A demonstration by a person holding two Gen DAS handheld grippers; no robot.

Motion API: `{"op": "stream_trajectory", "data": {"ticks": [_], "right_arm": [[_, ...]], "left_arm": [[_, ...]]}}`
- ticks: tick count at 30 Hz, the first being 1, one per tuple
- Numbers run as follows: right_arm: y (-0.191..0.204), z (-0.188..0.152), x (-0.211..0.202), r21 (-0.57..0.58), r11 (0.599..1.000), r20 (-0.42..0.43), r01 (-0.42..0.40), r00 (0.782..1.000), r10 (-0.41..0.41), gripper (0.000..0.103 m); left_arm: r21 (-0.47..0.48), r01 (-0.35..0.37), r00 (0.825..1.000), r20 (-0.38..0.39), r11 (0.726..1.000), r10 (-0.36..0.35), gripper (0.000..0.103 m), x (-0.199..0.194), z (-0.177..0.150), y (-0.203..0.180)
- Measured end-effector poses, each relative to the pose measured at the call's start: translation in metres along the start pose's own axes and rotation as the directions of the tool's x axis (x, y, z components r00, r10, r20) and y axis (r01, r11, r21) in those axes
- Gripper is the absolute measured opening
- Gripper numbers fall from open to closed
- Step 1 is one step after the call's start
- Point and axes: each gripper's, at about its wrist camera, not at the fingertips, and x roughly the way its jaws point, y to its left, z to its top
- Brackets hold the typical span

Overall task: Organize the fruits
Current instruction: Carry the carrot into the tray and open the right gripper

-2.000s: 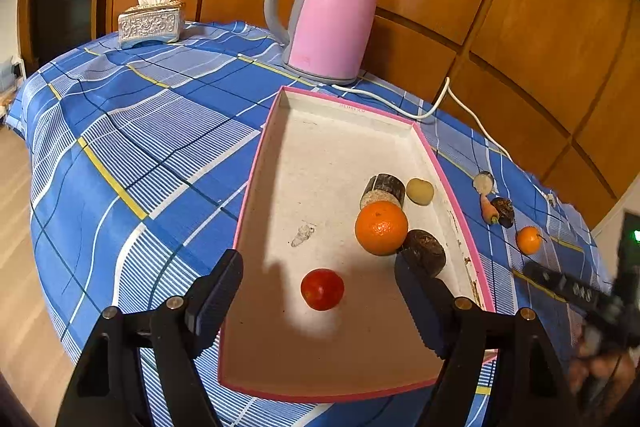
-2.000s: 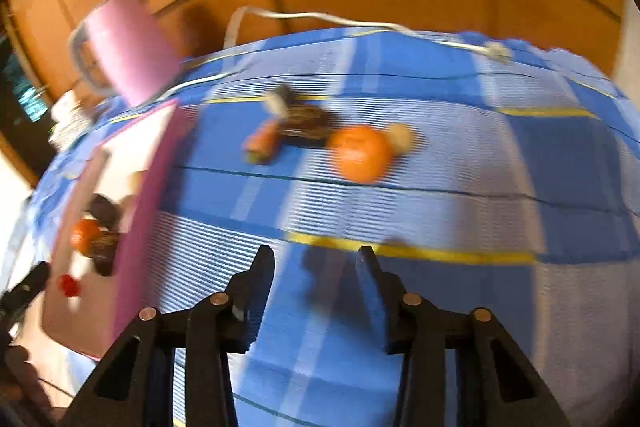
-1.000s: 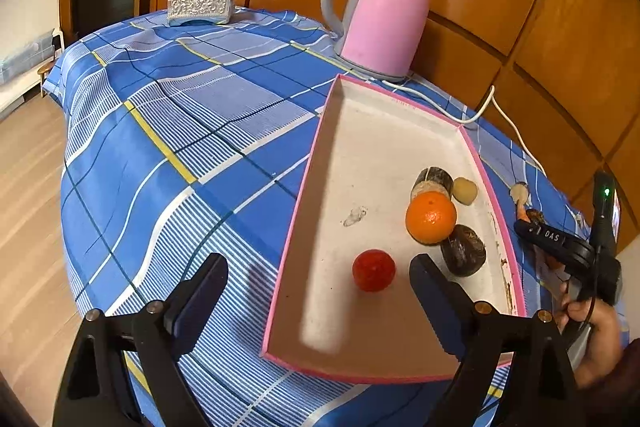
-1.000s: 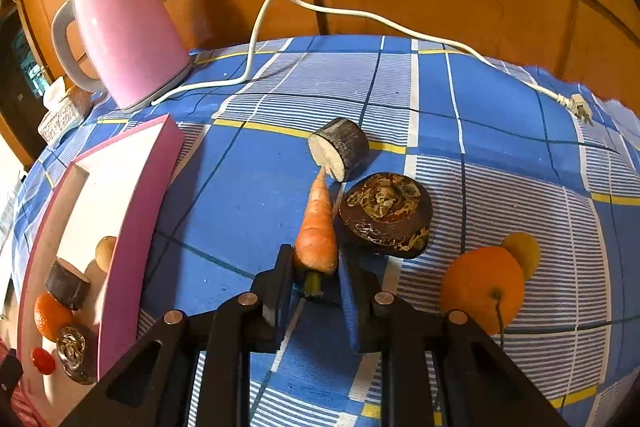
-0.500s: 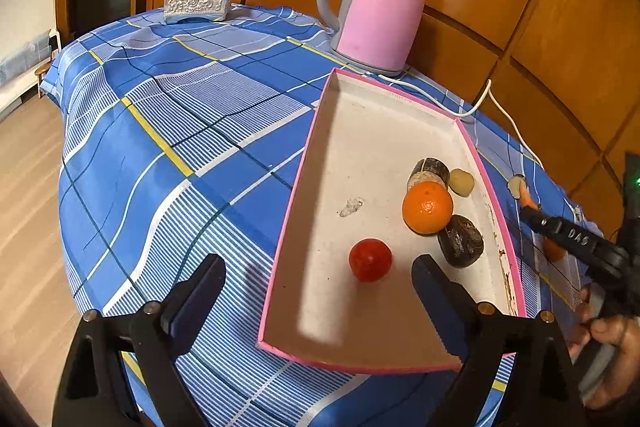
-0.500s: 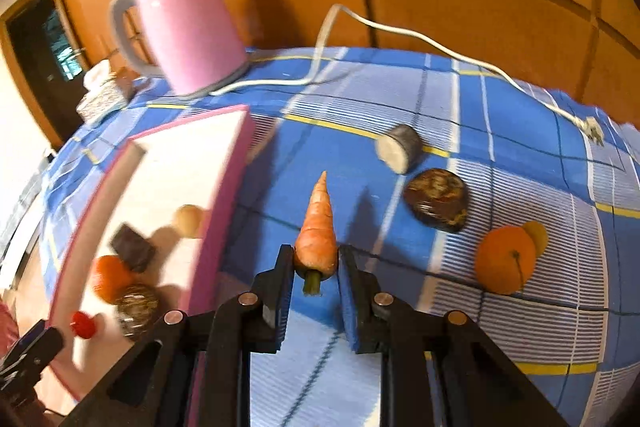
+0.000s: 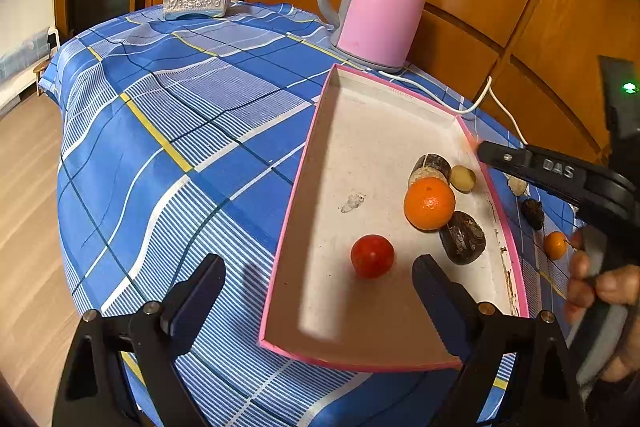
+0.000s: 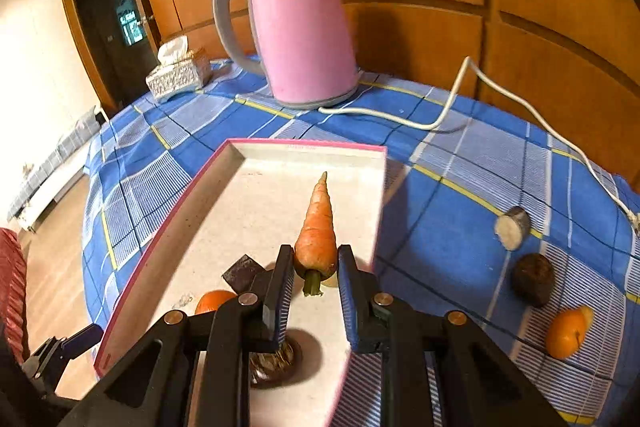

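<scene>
Now, right gripper (image 8: 314,281): pinching the carrot (image 8: 318,227) at its thick end, tip pointing forward, above the pink-rimmed tray (image 8: 280,147).
Left gripper (image 7: 316,291): jaws wide apart, empty, low over the tray's near end.
Ahead of left jaws: tomato (image 7: 372,255), orange (image 7: 429,203).

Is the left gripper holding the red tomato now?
No, the left gripper is open, and the red tomato lies free in the pink tray.
</scene>
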Motion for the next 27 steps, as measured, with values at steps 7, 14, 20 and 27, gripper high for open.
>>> {"op": "stream_trajectory", "data": {"ticks": [7,14,20,27], "right_arm": [[0.001,-0.001,0.011,0.017,1.000,-0.023,-0.021,1.000,0.021,0.037],[-0.024,-0.022,-0.009,0.109,0.994,-0.010,0.002,1.000,-0.001,0.037],[-0.050,-0.043,-0.026,0.162,0.985,-0.011,0.054,0.999,-0.053,0.037],[-0.075,-0.067,-0.043,0.202,0.972,-0.018,0.123,0.992,-0.122,0.037]], "left_arm": [[-0.007,-0.004,1.000,-0.005,1.000,0.004,0.095,0.002,0.002,0.002],[-0.002,0.001,1.000,-0.001,1.000,-0.001,0.095,0.001,0.002,0.000],[0.006,0.004,1.000,0.003,1.000,-0.004,0.095,-0.002,0.001,-0.003],[0.023,0.010,1.000,0.014,1.000,-0.011,0.095,-0.008,0.001,-0.009]]}}
